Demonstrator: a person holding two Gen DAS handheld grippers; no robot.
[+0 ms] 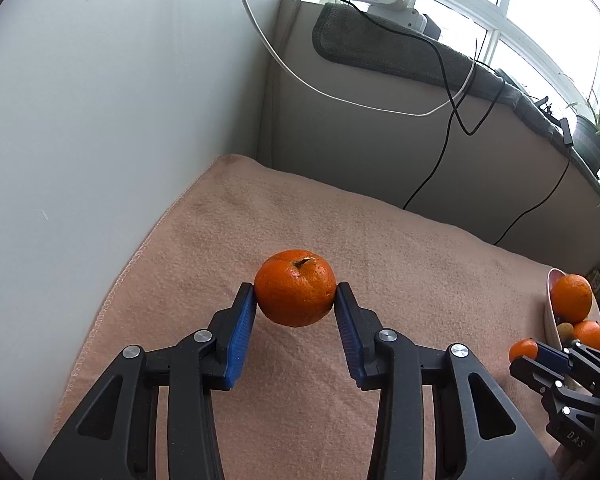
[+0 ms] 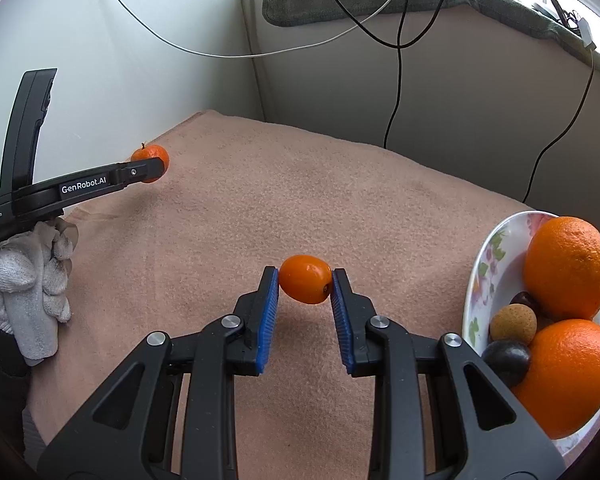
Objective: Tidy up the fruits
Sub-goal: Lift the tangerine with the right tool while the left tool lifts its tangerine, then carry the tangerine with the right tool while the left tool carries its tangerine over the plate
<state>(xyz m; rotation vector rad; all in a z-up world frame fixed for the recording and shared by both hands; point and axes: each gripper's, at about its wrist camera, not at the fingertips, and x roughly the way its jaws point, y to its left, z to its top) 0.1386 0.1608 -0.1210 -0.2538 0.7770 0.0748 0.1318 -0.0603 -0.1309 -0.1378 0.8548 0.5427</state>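
Over the pink blanket [image 1: 380, 248], the left gripper [image 1: 295, 300] is clamped on a mandarin [image 1: 295, 287], its blue pads pressing the fruit's sides at nine and three o'clock; the fruit sits at the very fingertips, stem scar up, with a shadow beneath it on the cloth. In the right wrist view the same left gripper appears at nine o'clock, side on, with the mandarin at its tip above the blanket's far left corner.

The right gripper [image 2: 305, 282] is clamped on a small oval kumquat [image 2: 305, 279], again right at the fingertips, lying crosswise between the blue pads and clear of the cloth. At three to four o'clock of it stands a floral plate [image 2: 485, 264], cut off by the frame edge, holding two large oranges [image 2: 568, 268], a tan round fruit [image 2: 513, 323] and a dark one [image 2: 506, 362]; a further dark fruit behind is mostly hidden.

In the left wrist view the right gripper shows only in part at four o'clock, its kumquat half covered by a finger.

A white-gloved hand [image 2: 28, 280] grips the left tool's handle from below. Both grippers tilt downward toward the blanket.
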